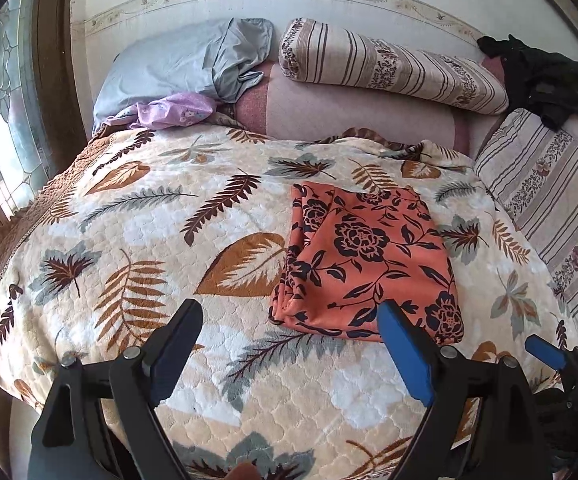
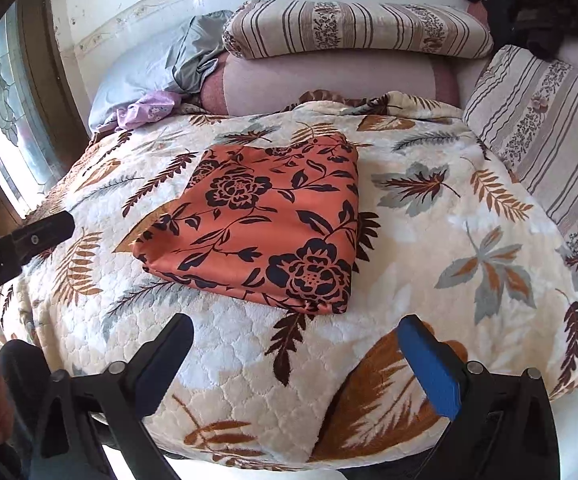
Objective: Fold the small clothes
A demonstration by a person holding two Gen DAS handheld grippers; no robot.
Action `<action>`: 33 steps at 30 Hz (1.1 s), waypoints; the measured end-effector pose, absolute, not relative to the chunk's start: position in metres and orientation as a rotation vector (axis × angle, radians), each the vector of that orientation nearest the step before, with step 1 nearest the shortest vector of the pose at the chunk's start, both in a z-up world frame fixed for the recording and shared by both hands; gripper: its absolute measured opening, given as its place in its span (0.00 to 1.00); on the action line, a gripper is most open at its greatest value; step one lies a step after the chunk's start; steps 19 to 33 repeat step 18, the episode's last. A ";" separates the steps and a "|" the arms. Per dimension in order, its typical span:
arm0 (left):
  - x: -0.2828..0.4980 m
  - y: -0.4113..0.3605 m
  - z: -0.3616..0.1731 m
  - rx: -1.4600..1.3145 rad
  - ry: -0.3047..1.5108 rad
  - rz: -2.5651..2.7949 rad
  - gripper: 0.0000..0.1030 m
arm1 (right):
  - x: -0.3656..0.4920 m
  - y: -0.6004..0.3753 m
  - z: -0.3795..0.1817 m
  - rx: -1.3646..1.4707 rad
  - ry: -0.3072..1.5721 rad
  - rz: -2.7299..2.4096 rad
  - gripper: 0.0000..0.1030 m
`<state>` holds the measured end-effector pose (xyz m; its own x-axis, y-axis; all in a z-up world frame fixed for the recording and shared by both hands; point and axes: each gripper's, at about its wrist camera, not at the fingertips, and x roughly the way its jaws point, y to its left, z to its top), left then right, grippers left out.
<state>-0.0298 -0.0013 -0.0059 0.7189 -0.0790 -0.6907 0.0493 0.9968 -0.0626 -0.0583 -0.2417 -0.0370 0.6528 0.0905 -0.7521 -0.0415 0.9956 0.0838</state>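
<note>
I have the bed (image 1: 137, 216) filling both views under its leaf-print quilt, with striped pillows (image 1: 385, 64) from twelve to three o'clock and a grey pillow (image 1: 169, 68) at eleven.

The orange floral garment (image 2: 265, 220) lies folded into a neat block near the middle of the quilt; from my left wrist view it sits at about one o'clock, from the right wrist view at about eleven. It looks finished to me, so the risk now is undoing it.

A loose lilac cloth (image 1: 177, 110) is crumpled at eleven by the grey pillow, likely the next piece. Reaching for it across the block could let a finger catch the raised near corner and flip a layer open. The plush quilt could also snag a fingertip and ruck up, shifting the block.

My left claw (image 1: 289, 320) is released, its fingers spread wide and nothing between them, just short of the block's near edge. My right claw (image 2: 295, 338) is likewise released and empty.
</note>
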 end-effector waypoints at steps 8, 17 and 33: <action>-0.024 -0.011 0.000 -0.027 0.756 -0.101 0.96 | -0.047 -0.241 -0.038 0.053 0.863 0.073 1.00; -0.008 -0.020 -0.004 -0.002 0.772 -0.112 0.96 | -0.031 -0.242 -0.037 0.024 0.860 0.061 1.00; -0.007 -0.021 -0.004 0.003 0.770 -0.110 0.96 | -0.029 -0.242 -0.037 0.024 0.860 0.061 1.00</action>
